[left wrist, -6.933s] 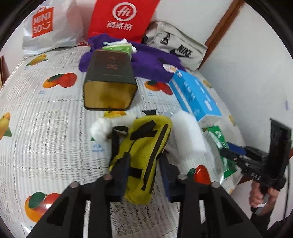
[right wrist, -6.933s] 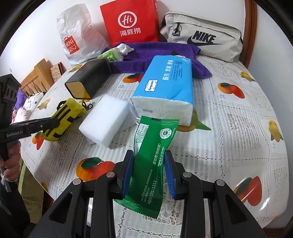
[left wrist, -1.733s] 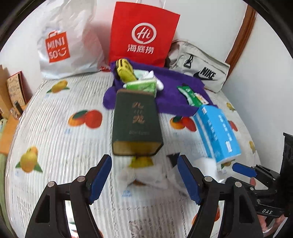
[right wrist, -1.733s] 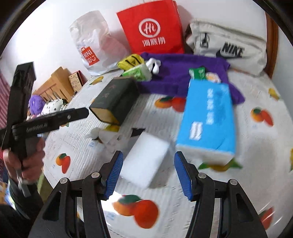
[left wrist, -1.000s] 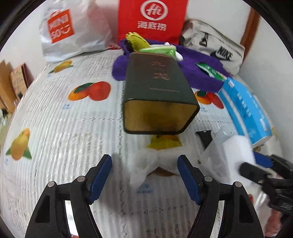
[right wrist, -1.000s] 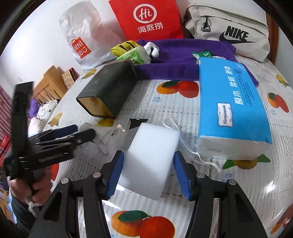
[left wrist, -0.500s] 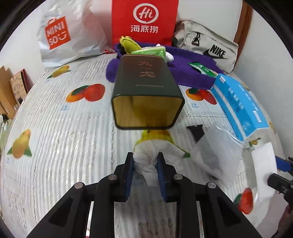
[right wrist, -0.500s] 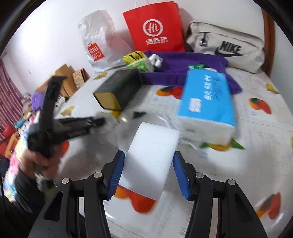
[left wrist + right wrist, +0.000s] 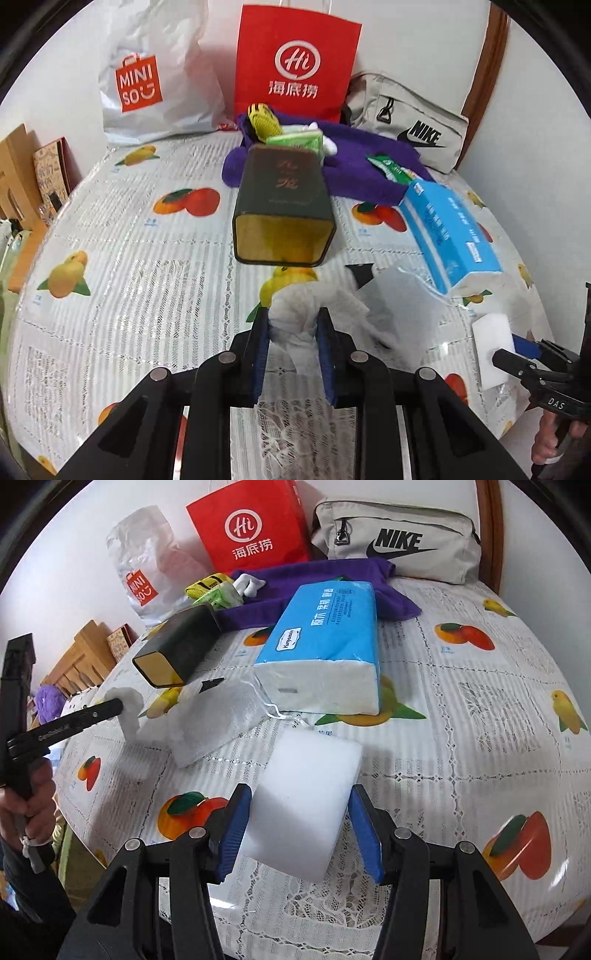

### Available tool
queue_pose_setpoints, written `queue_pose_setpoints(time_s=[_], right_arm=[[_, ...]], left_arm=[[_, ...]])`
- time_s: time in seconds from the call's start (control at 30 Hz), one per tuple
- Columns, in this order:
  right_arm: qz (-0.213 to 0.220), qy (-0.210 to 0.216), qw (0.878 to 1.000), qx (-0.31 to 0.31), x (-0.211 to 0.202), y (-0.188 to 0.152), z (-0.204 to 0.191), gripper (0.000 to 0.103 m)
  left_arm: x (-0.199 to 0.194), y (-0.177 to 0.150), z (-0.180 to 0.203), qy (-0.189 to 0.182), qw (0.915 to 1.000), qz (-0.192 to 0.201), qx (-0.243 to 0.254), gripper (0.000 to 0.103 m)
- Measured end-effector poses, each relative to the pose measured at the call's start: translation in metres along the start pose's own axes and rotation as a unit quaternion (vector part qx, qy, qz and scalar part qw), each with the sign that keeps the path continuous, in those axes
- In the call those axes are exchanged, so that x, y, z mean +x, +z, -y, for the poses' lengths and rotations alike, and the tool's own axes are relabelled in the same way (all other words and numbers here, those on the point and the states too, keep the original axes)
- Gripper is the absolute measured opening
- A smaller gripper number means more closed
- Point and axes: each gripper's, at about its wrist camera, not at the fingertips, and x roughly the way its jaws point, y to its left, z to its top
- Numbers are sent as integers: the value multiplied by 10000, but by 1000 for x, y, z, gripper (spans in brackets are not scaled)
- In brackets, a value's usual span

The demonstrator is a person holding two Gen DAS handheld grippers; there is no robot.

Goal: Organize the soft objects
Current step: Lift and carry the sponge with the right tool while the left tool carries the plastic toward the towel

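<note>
My left gripper [image 9: 291, 328] is shut on a crumpled white cloth [image 9: 295, 310], held just above the tablecloth; it also shows in the right wrist view [image 9: 127, 709]. My right gripper [image 9: 301, 827] is shut on a white sponge block [image 9: 306, 797], seen small in the left wrist view [image 9: 493, 343]. A purple towel [image 9: 354, 170] at the back holds a yellow pouch [image 9: 263, 118], a green tissue pack [image 9: 295, 141] and a green sachet [image 9: 391, 168]. A blue tissue pack [image 9: 327, 642] lies mid-table.
A dark green tin [image 9: 282, 206] lies on its side ahead of the left gripper. A clear plastic bag [image 9: 210, 720] lies between the grippers. A red paper bag [image 9: 295, 62], a white Miniso bag [image 9: 147, 77] and a grey Nike bag [image 9: 406, 122] stand at the back wall.
My left gripper closed on the white cloth and lifted it slightly. My right gripper closed on the white sponge and pulled it back toward the table's near edge.
</note>
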Motion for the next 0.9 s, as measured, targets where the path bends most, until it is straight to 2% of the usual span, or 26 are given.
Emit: queue_pose_setpoints(time_s=[0.13, 0.5, 0.9], right_arm=[[63, 103, 9999, 61, -12, 6, -2, 54], [531, 180, 9976, -414, -58, 43, -30, 54], [757, 212, 9950, -621, -71, 88, -50, 54]], left_arm=[[-15, 7, 4, -97, 9999, 82, -54, 23], [-52, 46, 16, -246, 9988, 429, 33, 23], [-66, 87, 22, -365, 9975, 598, 117, 24]])
